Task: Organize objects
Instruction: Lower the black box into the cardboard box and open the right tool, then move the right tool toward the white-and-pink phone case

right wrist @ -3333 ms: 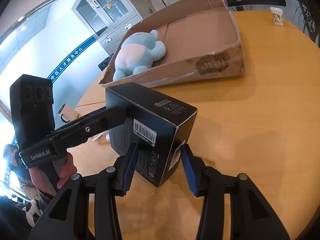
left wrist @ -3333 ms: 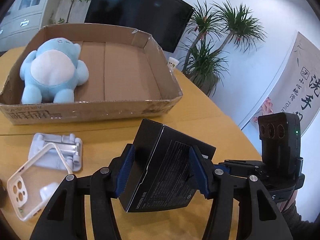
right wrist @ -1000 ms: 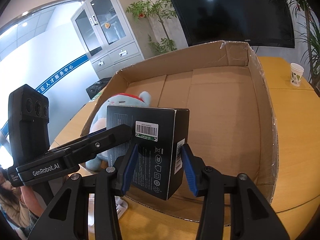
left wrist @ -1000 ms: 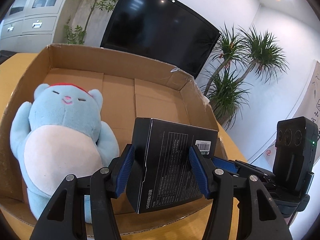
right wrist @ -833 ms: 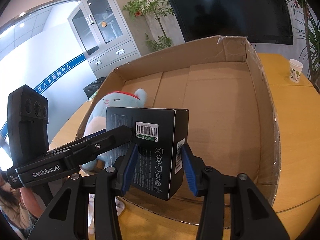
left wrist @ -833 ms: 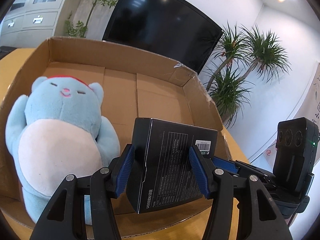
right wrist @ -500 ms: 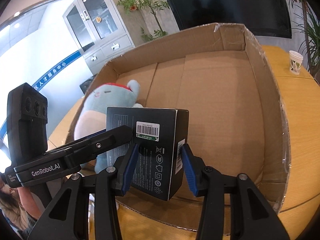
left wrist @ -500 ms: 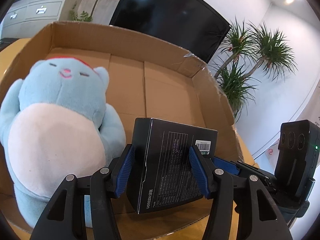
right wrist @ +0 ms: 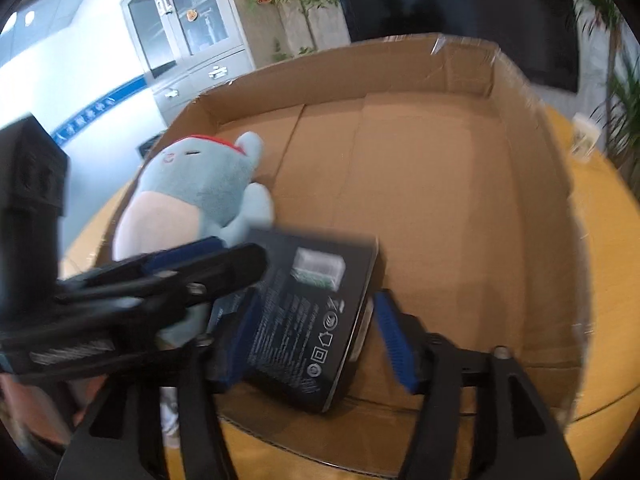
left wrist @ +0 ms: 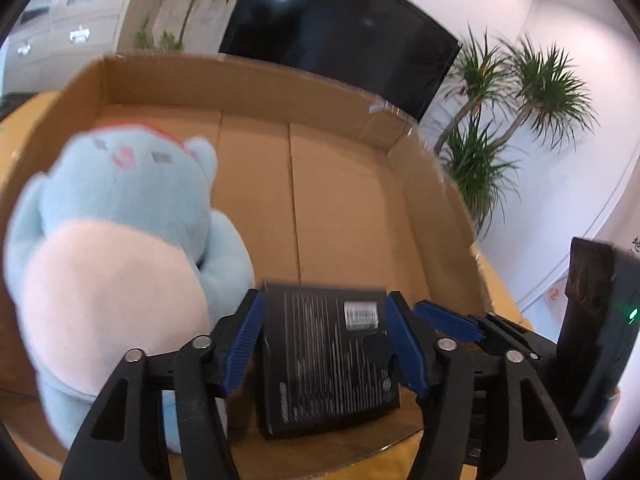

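The black box (left wrist: 328, 356) sits low inside the cardboard carton (left wrist: 432, 216), just beside the plush toy (left wrist: 112, 248). The left gripper (left wrist: 325, 344) fingers grip its sides; the right gripper (right wrist: 316, 344) fingers stand parted. Best to lay it flat before letting go

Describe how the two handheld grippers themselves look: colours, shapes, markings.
Both are matte black. The left gripper and right gripper each have two angular black arms with silver screws and ribbed blue pads. A boxy black module with a green light sits on the right one.
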